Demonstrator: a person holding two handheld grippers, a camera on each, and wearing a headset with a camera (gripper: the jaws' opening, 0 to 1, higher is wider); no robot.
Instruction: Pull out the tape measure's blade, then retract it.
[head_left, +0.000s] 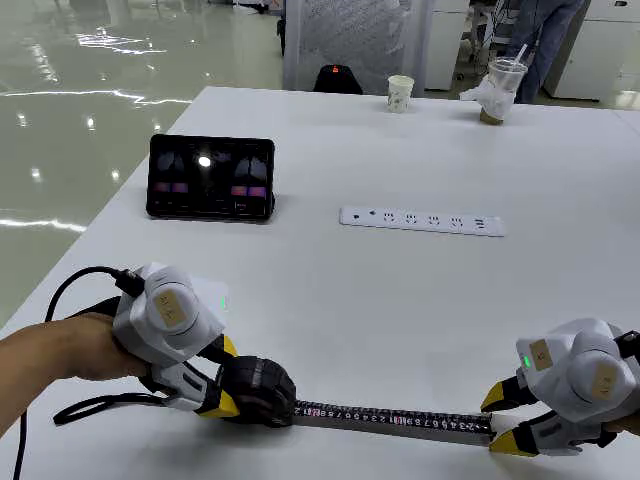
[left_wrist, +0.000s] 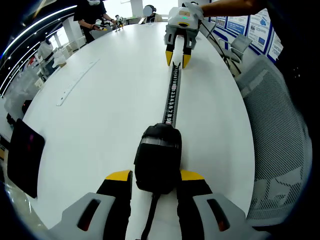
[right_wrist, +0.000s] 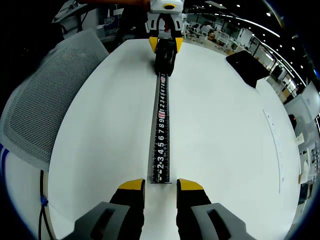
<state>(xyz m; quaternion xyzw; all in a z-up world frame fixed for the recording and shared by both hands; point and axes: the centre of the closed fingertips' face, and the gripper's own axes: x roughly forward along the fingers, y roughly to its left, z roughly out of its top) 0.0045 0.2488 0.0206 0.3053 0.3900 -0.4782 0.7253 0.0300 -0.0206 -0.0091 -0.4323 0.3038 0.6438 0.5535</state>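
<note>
Though beyond blade (head_left: 395, 416), tablet (head_left: 211, 177), power strip (head_left: 421, 220)

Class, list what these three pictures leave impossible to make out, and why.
- Head view: black tablet's screen content, too small, glare-washed.
- Right gripper view: whether the right gripper pinches the dark numbered metal blade; contact at its tip unclear.
- Left gripper view: black tape-measure case's flanks, covered by the left gripper.

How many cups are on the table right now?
2. A white paper cup stands at the far edge; a clear plastic cup stands to its right. More may sit outside the frame.
</note>
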